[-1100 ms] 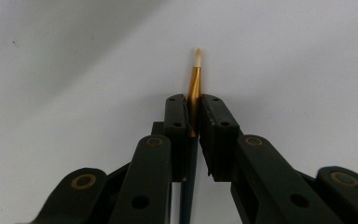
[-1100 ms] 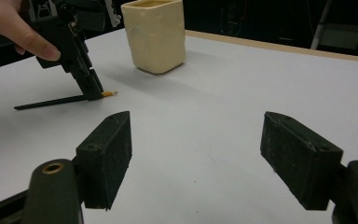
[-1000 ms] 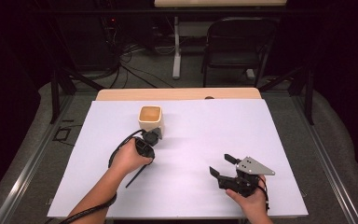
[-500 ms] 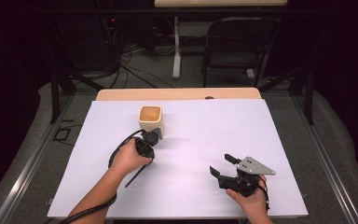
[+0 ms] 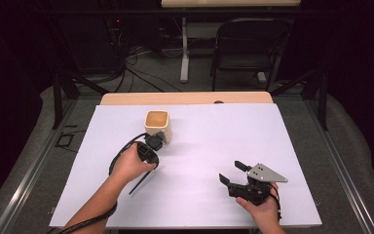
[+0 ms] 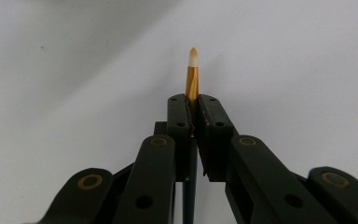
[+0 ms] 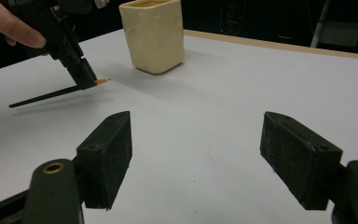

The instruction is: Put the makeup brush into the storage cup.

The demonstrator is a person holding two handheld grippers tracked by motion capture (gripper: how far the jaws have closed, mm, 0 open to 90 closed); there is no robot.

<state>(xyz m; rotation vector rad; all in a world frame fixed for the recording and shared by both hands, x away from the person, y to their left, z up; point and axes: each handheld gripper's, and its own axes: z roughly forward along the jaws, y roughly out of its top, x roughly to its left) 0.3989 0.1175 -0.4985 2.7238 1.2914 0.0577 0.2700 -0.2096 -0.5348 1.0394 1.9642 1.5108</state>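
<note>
The left claw (image 6: 192, 105) is clamped on a thin brush (image 6: 192, 74); its gold ferrule and pale tip poke out at centre frame, the dark handle mostly hidden below. In the high view the brush handle slants lower-left of the cream cup (image 5: 157, 126). The right claw (image 7: 205, 158) stands apart, holding nothing, its arms cut off at the bottom edge above the white table (image 7: 242, 93).

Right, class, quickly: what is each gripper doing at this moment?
Left gripper: closed on the paintbrush near its tip.
Right gripper: open, holding nothing.
</note>
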